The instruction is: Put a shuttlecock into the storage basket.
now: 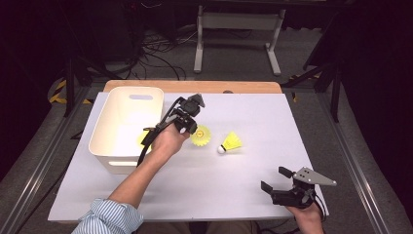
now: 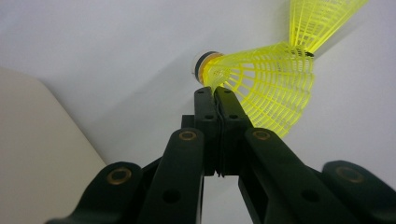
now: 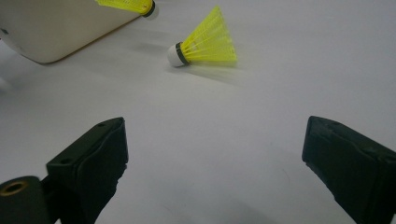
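Beyond the white tabletop (image 1: 204, 185), cables (image 1: 156, 53) litter grey floor (image 1: 234, 68).

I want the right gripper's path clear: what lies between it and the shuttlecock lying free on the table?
Nothing: in the right gripper view, bare white table runs from the open right gripper to the free shuttlecock.

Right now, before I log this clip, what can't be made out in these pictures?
- High view: the left hand-held gripper and hand cover part of the held shuttlecock, and of something yellow by the tub.
- Left gripper view: the second shuttlecock is cut off by the top edge.
- Right gripper view: the held shuttlecock is cut off by the top edge.
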`<state>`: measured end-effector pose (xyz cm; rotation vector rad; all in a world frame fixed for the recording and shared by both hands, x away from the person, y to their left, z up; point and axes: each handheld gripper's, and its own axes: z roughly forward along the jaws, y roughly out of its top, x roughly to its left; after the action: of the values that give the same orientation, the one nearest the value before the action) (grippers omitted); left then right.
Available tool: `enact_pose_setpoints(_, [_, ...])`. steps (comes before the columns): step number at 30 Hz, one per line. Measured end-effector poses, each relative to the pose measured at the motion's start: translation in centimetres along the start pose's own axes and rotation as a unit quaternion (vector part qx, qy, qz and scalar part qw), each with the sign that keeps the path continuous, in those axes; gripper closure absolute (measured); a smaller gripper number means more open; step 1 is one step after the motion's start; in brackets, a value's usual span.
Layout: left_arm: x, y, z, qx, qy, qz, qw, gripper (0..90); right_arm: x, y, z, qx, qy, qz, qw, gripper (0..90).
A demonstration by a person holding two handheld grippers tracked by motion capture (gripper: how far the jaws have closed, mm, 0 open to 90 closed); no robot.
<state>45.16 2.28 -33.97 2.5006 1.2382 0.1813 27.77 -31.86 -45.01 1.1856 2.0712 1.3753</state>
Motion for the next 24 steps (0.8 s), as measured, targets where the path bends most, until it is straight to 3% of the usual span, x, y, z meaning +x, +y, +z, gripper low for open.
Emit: enact_pose_setpoints(24, [0.4, -1.0, -2.5, -0.015, 0.003, 0.003, 0.9999, 88.9, 0.0, 0.0, 0.1, 0.001, 0.002, -0.001, 1.0000, 7.3])
